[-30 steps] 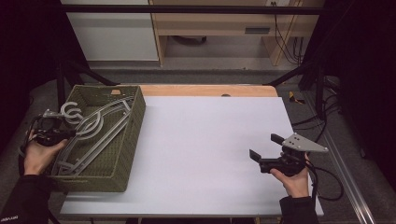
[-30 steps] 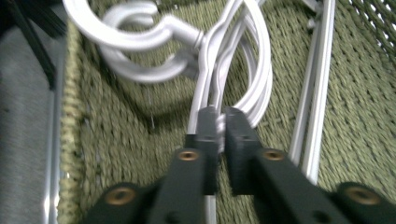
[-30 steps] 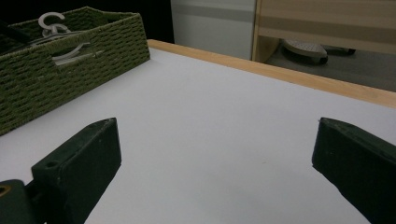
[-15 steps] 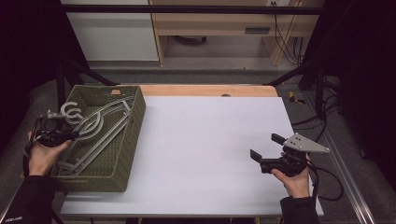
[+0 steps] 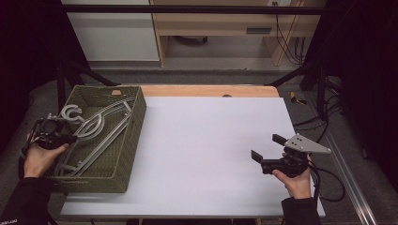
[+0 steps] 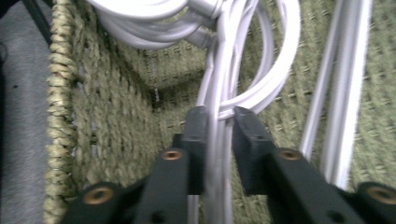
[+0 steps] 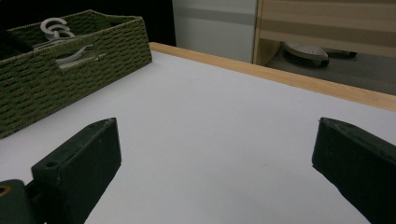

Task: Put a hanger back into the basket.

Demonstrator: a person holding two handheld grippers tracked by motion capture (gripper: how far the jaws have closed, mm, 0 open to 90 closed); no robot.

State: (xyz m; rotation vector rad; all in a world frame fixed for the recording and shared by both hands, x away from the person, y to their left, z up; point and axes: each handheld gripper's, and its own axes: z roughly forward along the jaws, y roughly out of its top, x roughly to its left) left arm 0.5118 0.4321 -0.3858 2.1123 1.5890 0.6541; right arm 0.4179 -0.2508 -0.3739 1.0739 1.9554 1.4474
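Green woven basket at bench left holds white hangers; left tongs reach in. Left gripper view: jaws, just closing, straddle 1 hanger's wires, pinching to lift. Right gripper view: right tongs apart, empty, parked over bench.

This looks like a lab or recording room set up for handling trials, not a home. A plain white tabletop with a light wooden far edge stands inside a frame of black metal bars, with dark curtains hanging on either side. Beyond the table, farther off than the right-hand tool, a light wooden desk stands next to a white cabinet on grey floor, and loose black cables hang down by the desk leg.
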